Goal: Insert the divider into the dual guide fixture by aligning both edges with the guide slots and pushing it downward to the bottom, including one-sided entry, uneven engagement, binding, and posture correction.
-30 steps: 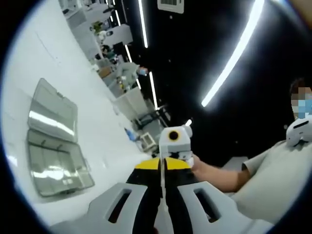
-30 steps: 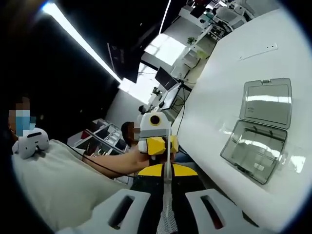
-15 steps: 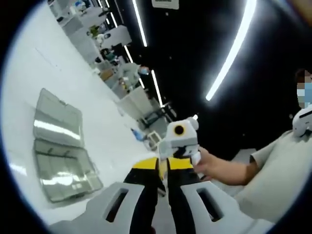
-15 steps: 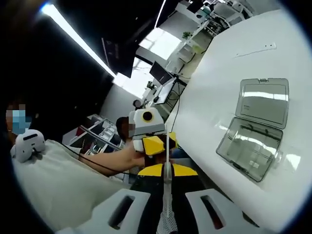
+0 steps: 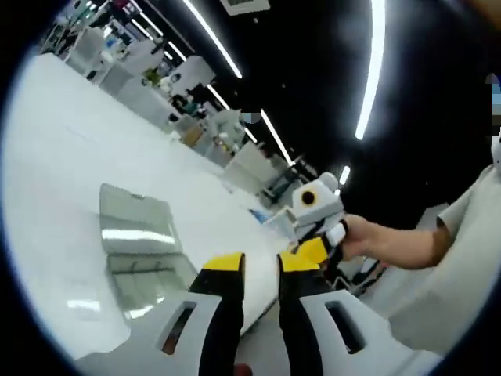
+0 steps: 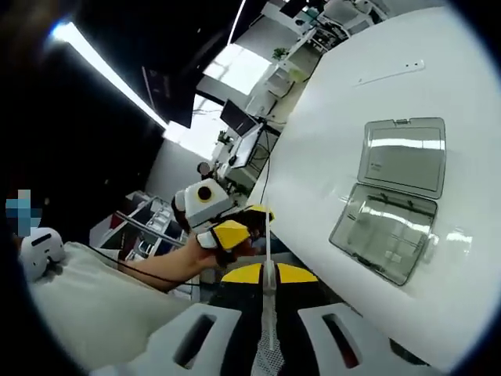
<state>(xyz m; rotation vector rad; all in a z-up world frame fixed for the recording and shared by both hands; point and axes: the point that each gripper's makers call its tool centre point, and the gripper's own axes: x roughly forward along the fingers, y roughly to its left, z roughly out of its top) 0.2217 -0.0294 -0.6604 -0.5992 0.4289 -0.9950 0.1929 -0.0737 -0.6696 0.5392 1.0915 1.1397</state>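
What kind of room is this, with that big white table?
Probably a lab or workshop: a wide white table holding an open clear plastic case, computer monitors behind it, and long ceiling strip lights.

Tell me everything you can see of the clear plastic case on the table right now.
The clear plastic case is a transparent, grey-tinted hinged box lying open flat on the white table, lid spread out beside the base. The base has shallow ribs or compartment walls inside; I cannot make out any contents. A small latch tab sits on the lid's far edge. Ceiling lights glare off both halves. Neither tool touches it. It also appears in the left gripper view.
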